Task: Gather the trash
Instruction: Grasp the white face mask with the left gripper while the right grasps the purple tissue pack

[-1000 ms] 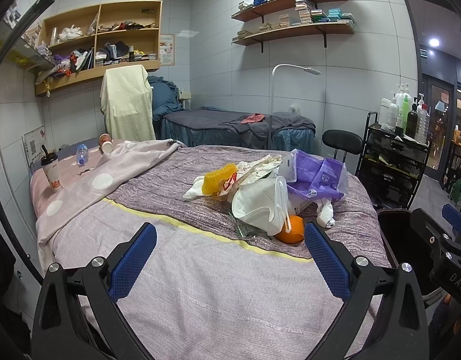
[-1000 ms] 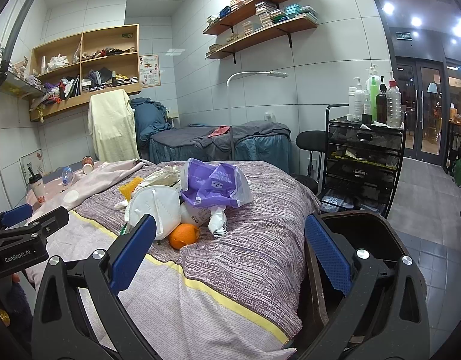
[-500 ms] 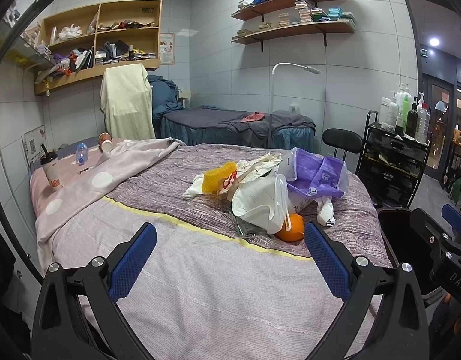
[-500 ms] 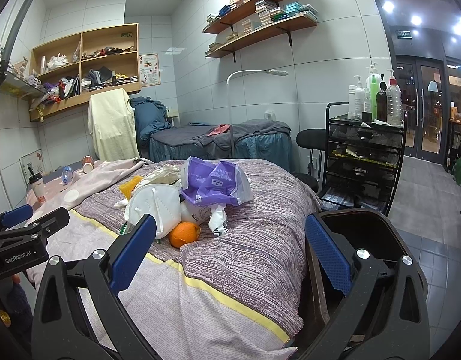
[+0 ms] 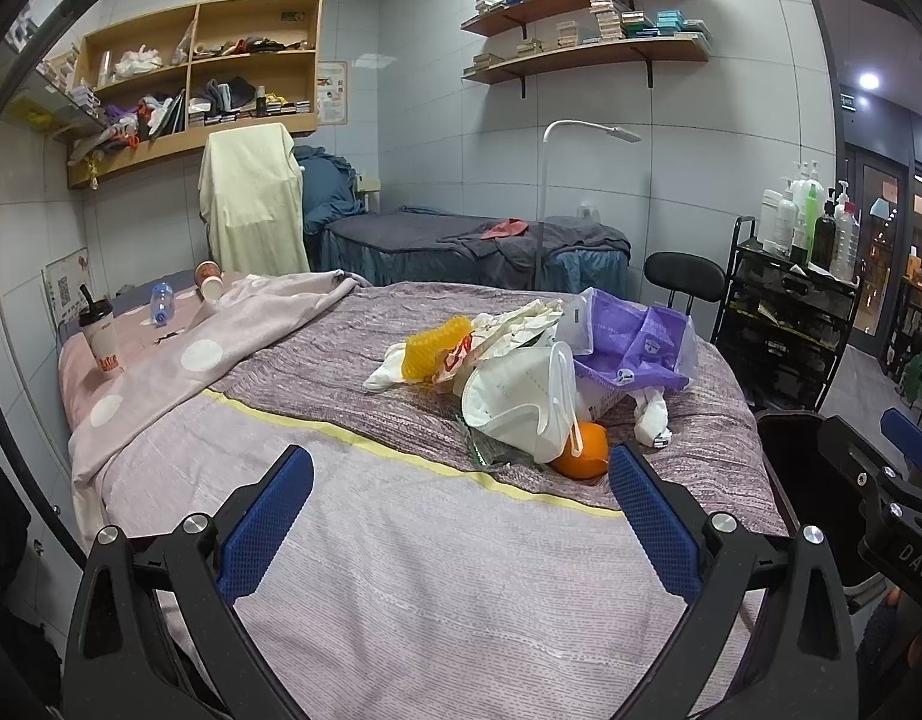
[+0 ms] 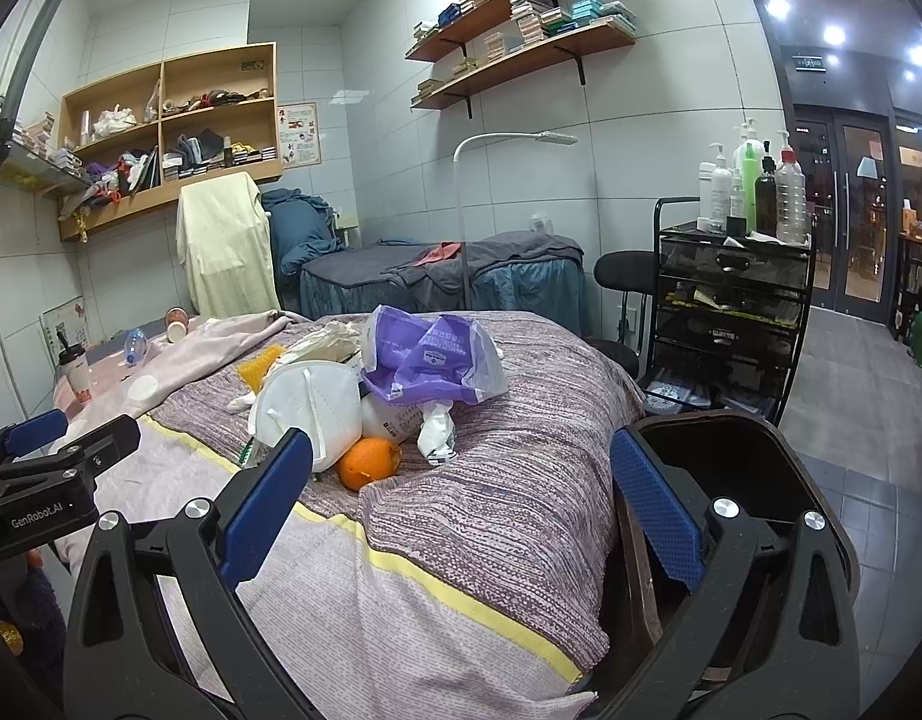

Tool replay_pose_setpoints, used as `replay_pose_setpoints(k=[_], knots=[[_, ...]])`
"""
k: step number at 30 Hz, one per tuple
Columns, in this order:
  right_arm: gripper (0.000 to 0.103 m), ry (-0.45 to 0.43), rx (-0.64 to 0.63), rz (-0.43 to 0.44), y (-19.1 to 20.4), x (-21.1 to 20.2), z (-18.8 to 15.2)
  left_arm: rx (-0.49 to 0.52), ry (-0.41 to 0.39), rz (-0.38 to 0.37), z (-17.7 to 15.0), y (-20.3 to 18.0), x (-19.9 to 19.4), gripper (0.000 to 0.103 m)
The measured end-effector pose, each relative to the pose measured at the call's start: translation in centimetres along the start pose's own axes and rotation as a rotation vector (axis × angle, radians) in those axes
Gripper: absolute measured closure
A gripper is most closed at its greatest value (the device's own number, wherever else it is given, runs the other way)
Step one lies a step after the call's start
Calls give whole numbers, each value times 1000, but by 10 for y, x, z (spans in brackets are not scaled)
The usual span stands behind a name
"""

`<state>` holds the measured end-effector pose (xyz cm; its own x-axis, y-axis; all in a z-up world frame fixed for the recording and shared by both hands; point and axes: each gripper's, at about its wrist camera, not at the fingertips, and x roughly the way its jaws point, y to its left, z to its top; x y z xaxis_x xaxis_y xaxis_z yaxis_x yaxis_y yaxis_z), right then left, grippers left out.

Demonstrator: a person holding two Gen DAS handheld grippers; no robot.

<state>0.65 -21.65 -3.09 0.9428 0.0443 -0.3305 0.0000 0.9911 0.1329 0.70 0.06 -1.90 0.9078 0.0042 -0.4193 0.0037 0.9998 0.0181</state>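
Trash lies heaped in one pile on the far right part of the bed [image 5: 437, 570], on the purple-striped half of the cover beyond a yellow stripe. Counted from the left wrist view, the pile holds one white face mask [image 5: 514, 402], one orange [image 5: 580, 450] touching the mask's near right edge, one purple plastic bag [image 5: 634, 342] behind them, one yellow mesh piece [image 5: 434, 345] at the far left of the heap, one crumpled white wrapper [image 5: 652, 414] just right of the orange, and a bundle of pale paper [image 5: 520, 318] whose separate pieces cannot be counted. From the right wrist view the same mask [image 6: 308, 405], orange [image 6: 369, 462] and purple bag [image 6: 428, 357] sit left of centre.

Two grippers hover above the near part of the bed. The left gripper [image 5: 461, 516] has its two blue-padded fingers spread wide, empty. The right gripper [image 6: 461, 504] is likewise spread wide and empty, its right finger over one dark bin [image 6: 736, 468] standing just beside the bed's right edge.

At the far left of the bed, on a pink spotted blanket [image 5: 179, 366], are three drink containers: one upright cup with a straw [image 5: 101, 336], one clear bottle [image 5: 161, 303] lying down and one tipped paper cup [image 5: 210, 279].
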Motion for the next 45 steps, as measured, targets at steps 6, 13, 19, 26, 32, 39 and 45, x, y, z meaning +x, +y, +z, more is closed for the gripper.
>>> replay_pose_setpoints(k=[6,13,19,26,32,39,45], knots=[[5,51,-19,17,1,13,-4,-5,45,0,-4,4,11,6],[5,154,-44,70,-2,40,-8,-15,169,-40,-14,14,35,6],[5,221,-109,129,1,68,-4,-18,243,-147,-9,10,57,7],[5,247,-126,165,-7,97,9,2,312,-259,12,-6,98,26],[9,263,-127,183,-15,126,25,28,381,-295,24,-21,141,41],[20,283,-119,204,-26,169,48,35,449,-322,22,-31,166,82],[37,329,-124,208,-25,212,57,19,416,-354,23,-31,155,93]])
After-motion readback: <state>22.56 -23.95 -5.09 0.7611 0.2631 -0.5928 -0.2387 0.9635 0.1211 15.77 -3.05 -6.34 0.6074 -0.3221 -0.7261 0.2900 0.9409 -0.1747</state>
